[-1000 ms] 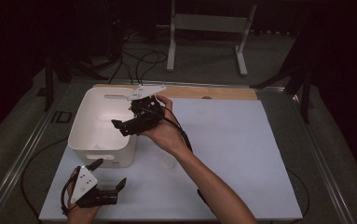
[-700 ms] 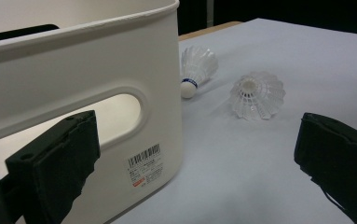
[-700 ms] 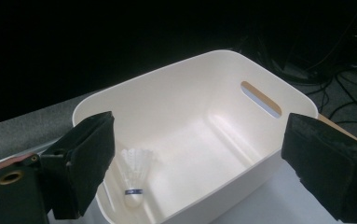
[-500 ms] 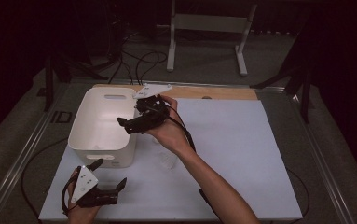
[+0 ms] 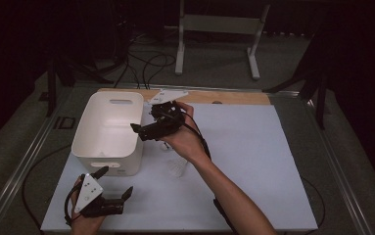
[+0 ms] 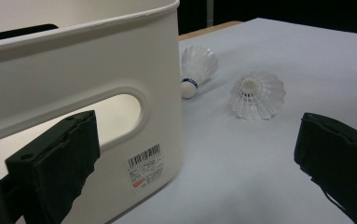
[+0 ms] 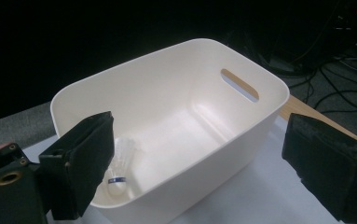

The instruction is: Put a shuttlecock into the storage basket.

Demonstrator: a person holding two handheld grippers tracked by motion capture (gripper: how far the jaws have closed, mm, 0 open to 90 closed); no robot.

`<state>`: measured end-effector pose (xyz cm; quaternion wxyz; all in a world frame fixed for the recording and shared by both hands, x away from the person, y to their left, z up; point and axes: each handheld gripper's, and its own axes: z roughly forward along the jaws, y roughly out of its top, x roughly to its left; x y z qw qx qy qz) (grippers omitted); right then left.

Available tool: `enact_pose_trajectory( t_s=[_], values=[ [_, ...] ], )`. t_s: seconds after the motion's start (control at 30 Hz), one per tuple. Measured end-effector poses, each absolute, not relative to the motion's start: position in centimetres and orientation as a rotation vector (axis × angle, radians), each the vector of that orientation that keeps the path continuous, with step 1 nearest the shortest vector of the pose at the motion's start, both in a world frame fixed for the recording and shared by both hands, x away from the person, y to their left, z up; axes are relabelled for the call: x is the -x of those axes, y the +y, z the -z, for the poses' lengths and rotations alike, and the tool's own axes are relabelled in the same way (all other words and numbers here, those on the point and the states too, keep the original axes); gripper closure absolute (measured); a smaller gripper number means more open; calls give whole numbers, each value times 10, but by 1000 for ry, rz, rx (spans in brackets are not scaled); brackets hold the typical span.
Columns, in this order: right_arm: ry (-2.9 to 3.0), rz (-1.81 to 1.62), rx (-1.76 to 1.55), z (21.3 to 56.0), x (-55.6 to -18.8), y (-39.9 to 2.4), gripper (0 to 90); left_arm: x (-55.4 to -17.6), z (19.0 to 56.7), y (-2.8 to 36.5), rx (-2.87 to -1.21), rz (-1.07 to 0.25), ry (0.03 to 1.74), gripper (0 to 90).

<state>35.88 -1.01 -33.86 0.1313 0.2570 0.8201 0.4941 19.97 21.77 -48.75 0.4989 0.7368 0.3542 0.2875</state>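
Note:
A white plastic bin (image 5: pixel 107 147) stands on the left of the white table. One shuttlecock (image 7: pixel 118 169) lies inside it near a corner. My right gripper (image 5: pixel 141 131) hovers at the bin's right rim, pointing into it; its jaws are wide open and hold nothing (image 7: pixel 199 137). Two more shuttlecocks lie on the table just right of the bin, one on its side (image 6: pixel 197 67) and one cork-up (image 6: pixel 257 93), the latter also visible from above (image 5: pixel 176 169). My left gripper (image 5: pixel 115 182) rests low at the table's front left, open (image 6: pixel 197 135), facing the bin's front wall.
The bin (image 6: pixel 73 93) has handle slots and a barcode label (image 6: pixel 144 164) on its front. A wooden strip (image 5: pixel 234 97) runs along the table's far edge. Cables (image 5: pixel 146 68) and a metal stand (image 5: pixel 214 29) sit on the floor beyond.
My right gripper has drifted slightly right, from over the bin toward its right rim. The left gripper has stayed in place.

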Motion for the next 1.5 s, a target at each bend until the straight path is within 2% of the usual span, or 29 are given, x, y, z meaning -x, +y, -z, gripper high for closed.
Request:
enact_pose_trajectory(
  t_s=[1.5],
  values=[
    [2371,-1317,-857,371,-362,-51,92,-200,488,217,-1776,-697,862,8]
  ],
)
